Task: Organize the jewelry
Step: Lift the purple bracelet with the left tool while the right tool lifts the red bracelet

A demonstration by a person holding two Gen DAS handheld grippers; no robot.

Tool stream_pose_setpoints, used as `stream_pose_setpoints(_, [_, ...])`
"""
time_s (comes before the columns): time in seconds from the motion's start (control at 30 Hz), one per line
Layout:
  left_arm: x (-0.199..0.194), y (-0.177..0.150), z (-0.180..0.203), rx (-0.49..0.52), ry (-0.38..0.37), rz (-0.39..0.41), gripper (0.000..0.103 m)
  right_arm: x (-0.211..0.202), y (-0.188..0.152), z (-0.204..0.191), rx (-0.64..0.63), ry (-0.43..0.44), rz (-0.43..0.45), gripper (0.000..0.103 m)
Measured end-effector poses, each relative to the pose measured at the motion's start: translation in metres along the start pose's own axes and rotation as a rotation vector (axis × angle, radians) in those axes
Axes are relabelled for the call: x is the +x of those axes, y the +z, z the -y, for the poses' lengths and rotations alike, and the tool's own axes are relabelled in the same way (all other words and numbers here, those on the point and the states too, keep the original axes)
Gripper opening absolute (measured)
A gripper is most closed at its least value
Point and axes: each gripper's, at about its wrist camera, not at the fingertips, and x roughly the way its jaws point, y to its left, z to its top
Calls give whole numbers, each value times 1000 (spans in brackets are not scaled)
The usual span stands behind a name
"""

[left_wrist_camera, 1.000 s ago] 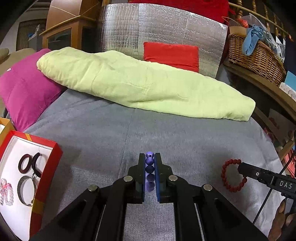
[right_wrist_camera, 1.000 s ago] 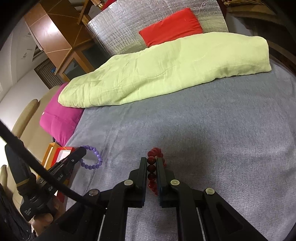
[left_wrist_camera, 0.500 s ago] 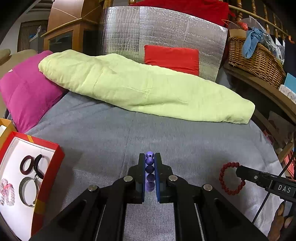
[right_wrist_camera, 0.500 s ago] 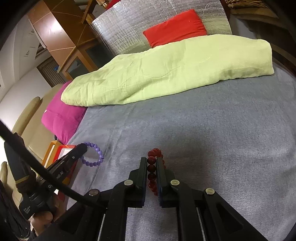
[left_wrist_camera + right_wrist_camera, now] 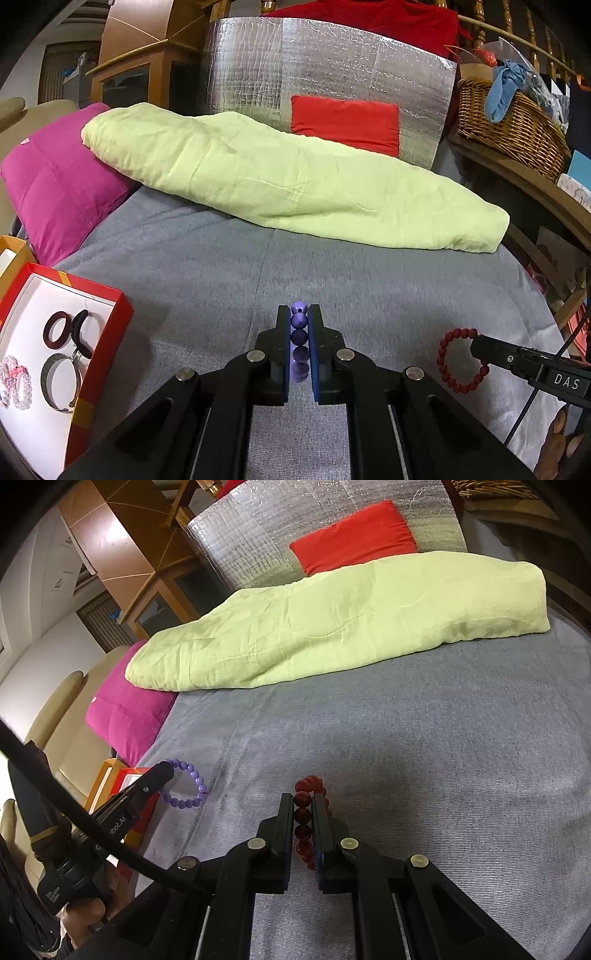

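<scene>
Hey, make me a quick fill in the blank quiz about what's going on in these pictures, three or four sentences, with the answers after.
1. The left hand-held gripper is shut on a bracelet of ______ beads.
2. The right hand-held gripper is shut on a bracelet of ______ beads.
3. The open box holding other jewelry has a ______ rim.
4. Across the back of the grey bed cover lies a folded pale ______ blanket.

Missing words: purple; red; red; green
</scene>
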Motion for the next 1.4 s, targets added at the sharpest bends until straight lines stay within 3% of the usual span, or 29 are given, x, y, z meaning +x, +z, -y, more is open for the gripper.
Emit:
stream_pose_setpoints(0.9, [-5, 2, -4, -27, 12, 20, 9, 2, 1, -2, -6, 9, -4, 10])
stream_pose_setpoints(1.4, [-31, -6, -28, -71, 54, 48, 9, -2, 1, -17, -39, -5, 9, 10])
